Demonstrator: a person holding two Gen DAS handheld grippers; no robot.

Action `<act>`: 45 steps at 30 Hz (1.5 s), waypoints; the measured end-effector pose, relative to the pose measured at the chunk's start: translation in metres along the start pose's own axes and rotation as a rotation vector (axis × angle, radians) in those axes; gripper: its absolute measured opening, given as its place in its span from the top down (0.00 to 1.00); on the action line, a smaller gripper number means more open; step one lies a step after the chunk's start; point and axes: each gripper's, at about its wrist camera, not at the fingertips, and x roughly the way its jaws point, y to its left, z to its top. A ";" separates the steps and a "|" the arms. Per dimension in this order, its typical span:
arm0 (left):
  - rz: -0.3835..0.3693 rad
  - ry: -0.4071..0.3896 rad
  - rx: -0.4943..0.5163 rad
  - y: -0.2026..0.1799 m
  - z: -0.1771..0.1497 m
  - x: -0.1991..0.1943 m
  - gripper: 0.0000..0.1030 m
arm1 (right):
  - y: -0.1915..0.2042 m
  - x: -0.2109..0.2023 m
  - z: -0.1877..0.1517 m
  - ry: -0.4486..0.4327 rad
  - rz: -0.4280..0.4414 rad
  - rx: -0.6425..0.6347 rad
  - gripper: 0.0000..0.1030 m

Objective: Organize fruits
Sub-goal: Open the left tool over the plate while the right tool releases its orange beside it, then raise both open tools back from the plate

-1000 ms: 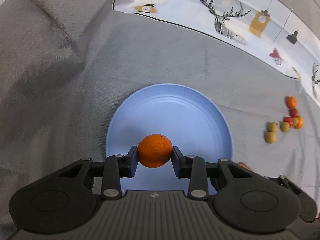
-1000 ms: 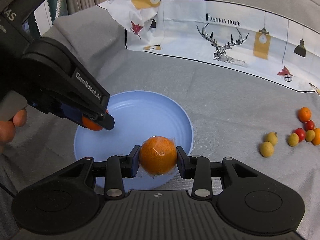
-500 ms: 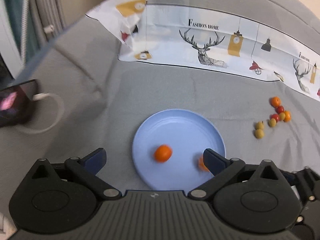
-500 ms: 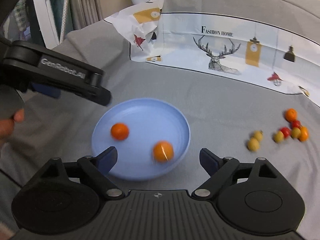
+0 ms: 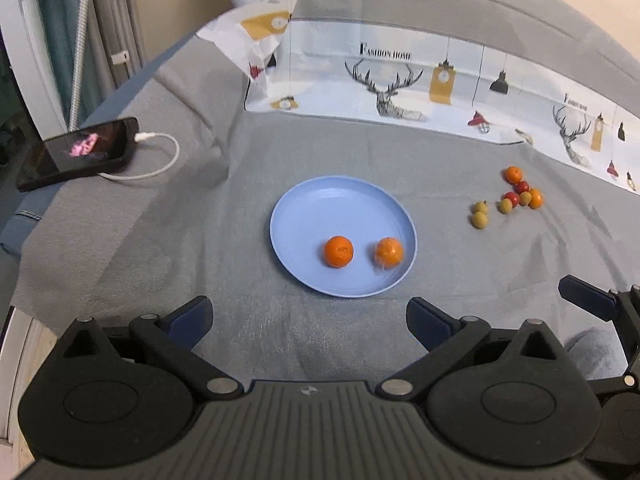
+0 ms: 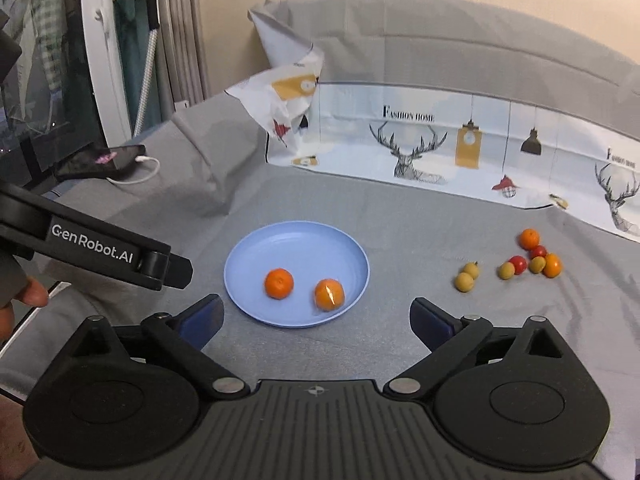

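Note:
A blue plate (image 5: 312,200) (image 6: 280,236) lies on the grey cloth. In it sit a bare orange (image 5: 338,251) (image 6: 279,283) and an orange in clear wrap (image 5: 388,252) (image 6: 329,295). My left gripper (image 5: 308,320) is open and empty, back from the plate's near rim. My right gripper (image 6: 316,318) is open and empty, also short of the plate. A cluster of small orange, red and yellow-green fruits (image 5: 516,196) (image 6: 528,258) lies to the right, with two yellow-green fruits (image 5: 480,215) (image 6: 467,277) nearer the plate.
A printed deer-pattern sheet (image 5: 400,76) (image 6: 440,140) runs along the back. A phone (image 5: 76,152) (image 6: 100,162) on a white cable lies at the far left. The left gripper's arm (image 6: 96,248) shows in the right wrist view.
Both grippers opened and let their oranges go into the plate, then drew back and up from it. The two oranges have come to rest side by side.

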 end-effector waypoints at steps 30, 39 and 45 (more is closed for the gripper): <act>0.021 -0.050 -0.128 0.013 -0.014 -0.048 0.00 | 0.010 -0.056 -0.011 -0.111 -0.023 -0.034 0.01; 0.026 -0.049 -0.113 0.012 -0.015 -0.049 0.00 | 0.009 -0.056 -0.010 -0.107 -0.021 -0.034 0.01; 0.027 -0.049 -0.103 0.011 -0.015 -0.049 0.00 | 0.008 -0.057 -0.009 -0.107 -0.021 -0.034 0.01</act>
